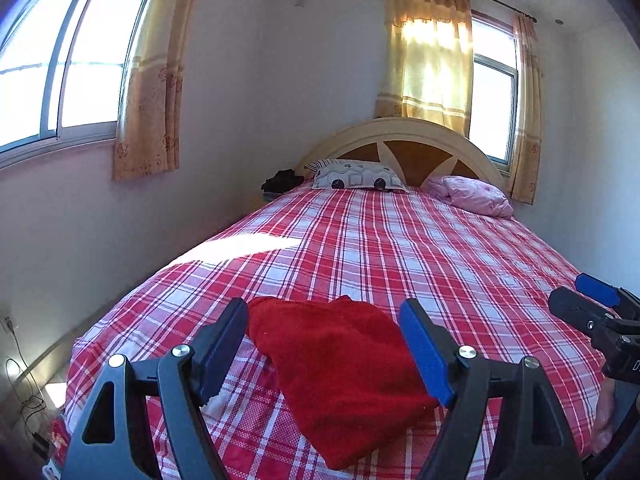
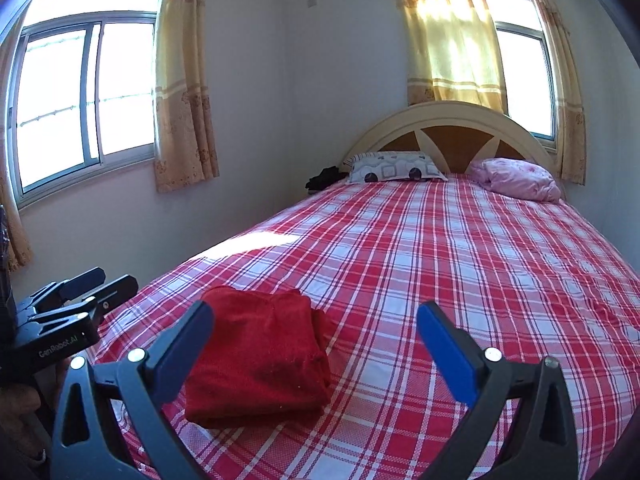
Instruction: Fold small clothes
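A folded red garment lies on the red-and-white plaid bed near its foot edge. It also shows in the right wrist view. My left gripper is open and empty, held above the garment with its fingers to either side of it. My right gripper is open and empty, held above the bed just right of the garment. The right gripper shows at the right edge of the left wrist view. The left gripper shows at the left edge of the right wrist view.
A patterned pillow and a pink bundle lie by the curved headboard. Dark clothes sit beside the bed's far left corner. A wall with a window runs along the left; cables lie on the floor.
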A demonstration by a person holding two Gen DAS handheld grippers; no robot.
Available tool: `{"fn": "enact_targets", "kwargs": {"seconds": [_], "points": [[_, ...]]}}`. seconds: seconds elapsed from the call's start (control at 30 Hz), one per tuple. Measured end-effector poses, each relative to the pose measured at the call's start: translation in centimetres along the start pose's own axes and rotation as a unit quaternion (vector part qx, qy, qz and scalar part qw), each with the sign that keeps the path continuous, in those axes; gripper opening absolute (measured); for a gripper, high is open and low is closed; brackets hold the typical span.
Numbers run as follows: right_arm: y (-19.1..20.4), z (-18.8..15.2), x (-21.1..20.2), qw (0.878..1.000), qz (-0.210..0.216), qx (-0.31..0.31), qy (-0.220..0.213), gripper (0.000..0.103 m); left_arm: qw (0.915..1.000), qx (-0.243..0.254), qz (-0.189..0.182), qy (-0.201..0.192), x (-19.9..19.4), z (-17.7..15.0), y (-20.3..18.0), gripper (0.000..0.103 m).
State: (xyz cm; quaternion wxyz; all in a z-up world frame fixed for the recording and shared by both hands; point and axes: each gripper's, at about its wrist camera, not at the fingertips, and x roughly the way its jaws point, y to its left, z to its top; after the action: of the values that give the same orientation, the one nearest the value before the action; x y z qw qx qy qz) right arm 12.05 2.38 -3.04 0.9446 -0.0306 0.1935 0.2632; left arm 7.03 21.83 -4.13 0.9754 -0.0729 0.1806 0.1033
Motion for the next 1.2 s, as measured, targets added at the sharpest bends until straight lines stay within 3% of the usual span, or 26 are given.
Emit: {"fn": "enact_targets", "kwargs": {"seconds": [0.4,0.63,0.87,0.9,0.97,1.2], "points": [[0.1,-0.7,-0.2,1.000,-0.003,-0.005,0.006,0.103,0.9999,0.015,-0.001,0.002,-0.2,-0.2,-1.0,0.079],[-0.2,-0.9,-0.3,1.000,-0.002,-0.004,0.006,0.103,0.9994,0.017,0.001,0.029,0.4,-0.4,-1.1,0.079],[-0.3,-0.9,-0.5,1.000,-0.003,-0.005,0.004,0.103,0.9989,0.036,0.000,0.032,0.1,-0.3,-1.7,0.079],[-0.3,-0.9,-0.5,1.000,-0.004,-0.005,0.004,0.103,0.9989,0.038,-0.001,0.029,0.1,-0.2,-1.8,0.080],[-0.4,-0.8,-0.6,1.000,-0.003,-0.006,0.003,0.103,0.9990,0.036,-0.011,0.023,-0.2,-0.1,-1.8,0.097],[-0.5,-0.8,-0.6,1.000,-0.002,-0.005,0.003,0.103,0.9993,0.033,-0.013,-0.009,-1.3,0.4,-2.0,0.100]]}}
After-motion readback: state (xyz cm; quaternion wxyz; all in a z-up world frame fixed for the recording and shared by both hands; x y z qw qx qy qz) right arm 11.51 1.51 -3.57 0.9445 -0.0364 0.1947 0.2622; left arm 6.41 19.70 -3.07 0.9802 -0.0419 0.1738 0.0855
